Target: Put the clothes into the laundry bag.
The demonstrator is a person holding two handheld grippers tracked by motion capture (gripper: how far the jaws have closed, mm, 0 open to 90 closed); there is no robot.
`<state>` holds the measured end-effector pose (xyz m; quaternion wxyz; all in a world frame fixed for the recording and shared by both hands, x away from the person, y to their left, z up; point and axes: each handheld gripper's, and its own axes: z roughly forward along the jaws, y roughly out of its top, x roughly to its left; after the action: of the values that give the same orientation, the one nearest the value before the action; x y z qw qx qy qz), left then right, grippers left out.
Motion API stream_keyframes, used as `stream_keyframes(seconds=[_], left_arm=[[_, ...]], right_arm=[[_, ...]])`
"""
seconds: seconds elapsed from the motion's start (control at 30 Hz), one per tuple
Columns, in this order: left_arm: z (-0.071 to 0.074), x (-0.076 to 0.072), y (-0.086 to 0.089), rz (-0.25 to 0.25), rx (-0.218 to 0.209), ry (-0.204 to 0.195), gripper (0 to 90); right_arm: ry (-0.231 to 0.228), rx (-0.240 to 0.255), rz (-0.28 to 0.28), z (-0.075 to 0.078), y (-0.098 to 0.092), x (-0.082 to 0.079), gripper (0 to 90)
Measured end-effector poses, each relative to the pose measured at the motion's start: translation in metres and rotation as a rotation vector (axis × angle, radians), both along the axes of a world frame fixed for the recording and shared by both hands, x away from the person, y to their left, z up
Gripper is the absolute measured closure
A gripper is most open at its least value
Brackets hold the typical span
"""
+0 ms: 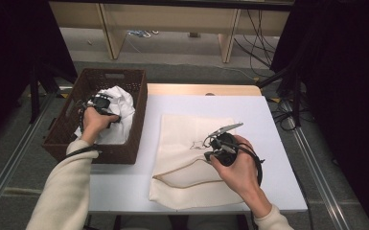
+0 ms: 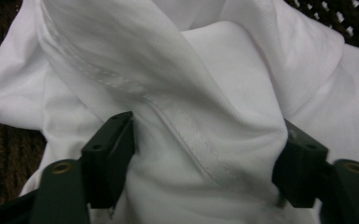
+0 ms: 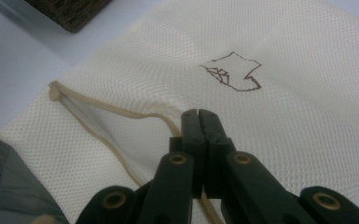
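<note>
Two cloth items are in play: one white garment (image 1: 116, 108) heaped in the brown wicker basket (image 1: 136, 117) at the left of the counter (image 1: 268, 120), and one cream mesh laundry bag (image 1: 191, 143) lying flat on the counter's middle, its mouth toward the near edge.

Left tongs (image 1: 100, 103) reach down into the basket, and the left gripper view shows their jaws spread on either side of a raised fold of the white garment (image 2: 205, 93). The cloth sits between the black pads (image 2: 112, 154), which stand against it but do not yet seem to squeeze it, so this looks like the start of a pick rather than a finished grasp. That stitched seam ridge gives them something thick to bite on, which is probably why they have settled there.

Right tongs (image 1: 211, 146) rest on the laundry bag near its mouth; in the right gripper view (image 3: 199, 116) the jaws are pressed together over the cream drawstring (image 3: 107, 112), seemingly pinching the bag's edge (I cannot see the cord actually caught between the pads). Holding it there would keep the bag still and ready to be opened for the garment.

By count: one basket, one garment, one bag with one small brown printed mark (image 3: 233, 72), one drawstring.
</note>
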<state>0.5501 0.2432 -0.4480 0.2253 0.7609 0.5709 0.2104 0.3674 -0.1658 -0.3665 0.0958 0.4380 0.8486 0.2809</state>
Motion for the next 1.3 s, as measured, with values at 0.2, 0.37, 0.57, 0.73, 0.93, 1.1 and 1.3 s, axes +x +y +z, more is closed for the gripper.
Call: stream_keyframes(seconds=[0.2, 0.37, 0.57, 0.73, 0.93, 1.1, 1.3], left_arm=[[0.000, 0.000, 0.006, 0.000, 0.021, 0.005, 67.0], [-0.001, -0.002, 0.010, 0.014, -0.024, -0.006, 83.4], [0.004, -0.008, 0.015, 0.025, -0.069, -0.064, 86.0], [0.016, -0.019, 0.021, 0.017, -0.112, -0.168, 86.3], [0.029, -0.037, 0.031, 0.016, -0.183, -0.326, 86.4], [0.046, -0.050, 0.033, 0.006, -0.216, -0.445, 86.4], [0.069, -0.068, 0.034, -0.010, -0.256, -0.593, 86.5]], right_arm=[[0.000, 0.000, 0.007, 0.000, -0.001, 0.000, 90.0], [0.002, 0.002, 0.004, 0.000, -0.001, 0.000, 90.0], [0.003, 0.001, 0.003, 0.000, -0.001, 0.000, 90.0], [0.012, 0.010, -0.018, 0.001, 0.000, -0.001, 90.0], [-0.010, 0.012, 0.004, 0.001, -0.003, 0.001, 90.0], [-0.007, 0.013, -0.002, 0.001, -0.002, 0.001, 90.0], [-0.005, 0.016, -0.006, 0.001, -0.002, 0.001, 90.0]])
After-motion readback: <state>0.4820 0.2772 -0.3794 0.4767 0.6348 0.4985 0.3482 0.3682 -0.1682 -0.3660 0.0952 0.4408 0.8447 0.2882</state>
